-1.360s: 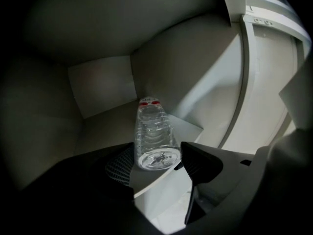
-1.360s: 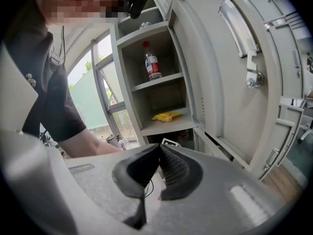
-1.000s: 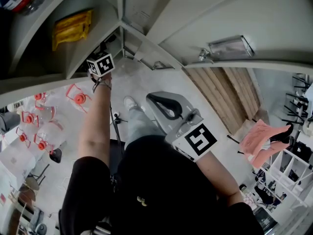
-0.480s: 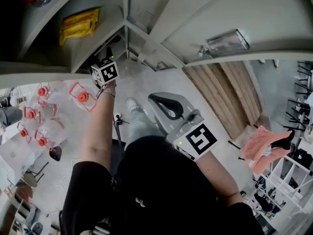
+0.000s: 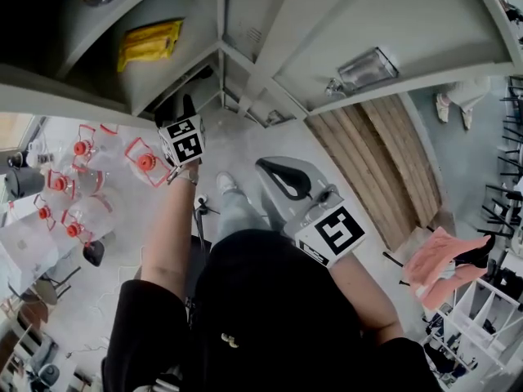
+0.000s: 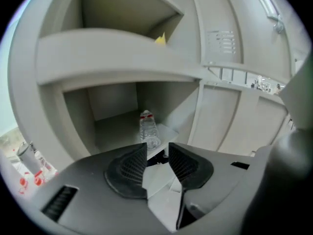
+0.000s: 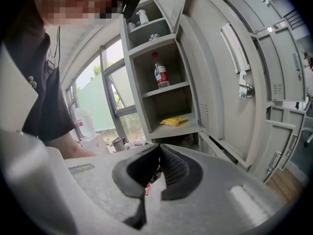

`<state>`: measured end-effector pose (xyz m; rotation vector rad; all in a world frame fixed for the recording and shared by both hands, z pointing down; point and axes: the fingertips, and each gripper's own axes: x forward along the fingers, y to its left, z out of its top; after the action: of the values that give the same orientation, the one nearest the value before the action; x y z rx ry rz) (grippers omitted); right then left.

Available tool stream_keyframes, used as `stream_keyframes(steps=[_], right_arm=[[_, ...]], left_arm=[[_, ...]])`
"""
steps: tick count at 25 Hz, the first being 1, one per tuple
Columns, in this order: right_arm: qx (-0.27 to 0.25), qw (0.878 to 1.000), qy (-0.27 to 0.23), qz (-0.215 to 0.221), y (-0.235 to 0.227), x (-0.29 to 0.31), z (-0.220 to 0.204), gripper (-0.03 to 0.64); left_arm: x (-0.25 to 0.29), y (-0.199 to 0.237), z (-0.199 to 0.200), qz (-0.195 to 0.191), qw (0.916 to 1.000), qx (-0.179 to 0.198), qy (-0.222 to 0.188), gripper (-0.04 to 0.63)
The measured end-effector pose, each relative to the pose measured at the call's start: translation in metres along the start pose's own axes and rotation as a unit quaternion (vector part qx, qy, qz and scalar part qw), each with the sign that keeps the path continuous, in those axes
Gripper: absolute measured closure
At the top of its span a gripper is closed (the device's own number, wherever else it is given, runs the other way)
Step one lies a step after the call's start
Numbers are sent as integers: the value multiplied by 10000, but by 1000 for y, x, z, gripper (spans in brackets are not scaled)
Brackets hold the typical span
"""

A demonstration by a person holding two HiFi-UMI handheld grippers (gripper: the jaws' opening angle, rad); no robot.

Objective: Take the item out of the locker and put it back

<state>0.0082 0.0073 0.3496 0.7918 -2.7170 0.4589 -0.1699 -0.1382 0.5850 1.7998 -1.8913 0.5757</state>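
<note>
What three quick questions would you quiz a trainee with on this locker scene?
1. True or false: the flat yellow packet lies on the shelf directly below the tall labelled red-capped bottle.
2. The jaws of the right hand-held gripper are: A) wide apart, B) together and empty, C) clamped on a packet.
3. Fill in: the small clear plastic water bottle sits in the compartment directly ___ the yellow packet's shelf.
Key: 1 true; 2 B; 3 below.

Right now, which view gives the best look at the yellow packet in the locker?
Head view: the yellow packet lies in full on its shelf, seen from above. Right gripper view shows it small and edge-on. Left gripper view catches only a yellow corner above a shelf edge.
</note>
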Motion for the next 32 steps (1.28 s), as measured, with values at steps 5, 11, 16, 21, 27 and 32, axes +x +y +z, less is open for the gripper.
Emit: stream_keyframes(steps=[5,11,16,21,27,32], right_arm=[[-71,9999,-77,131,4,-7,2,620],[-167,9992,-119,348,12,-13,3,620],[-70,9988,-158,450,12,-22,-1,620],[-109,9983,-176,543,10,-30,2,620],[-197,9977,-199,614,1,-37,6,620],[-164,9977,-283,591,-13,-45,11,620]], left_arm=[[-38,-15,8,-185,9998,69,-86,533],[-89,-35,21,-524,9980,118,-336,575],[-132,-60,32,-965,9943,183,-406,580],[-171,-75,45,-1261,9904,40,-574,581],[-211,-94,65,-1549,9855,-197,-657,581],[-239,-104,82,-1769,9813,-74,-754,581]])
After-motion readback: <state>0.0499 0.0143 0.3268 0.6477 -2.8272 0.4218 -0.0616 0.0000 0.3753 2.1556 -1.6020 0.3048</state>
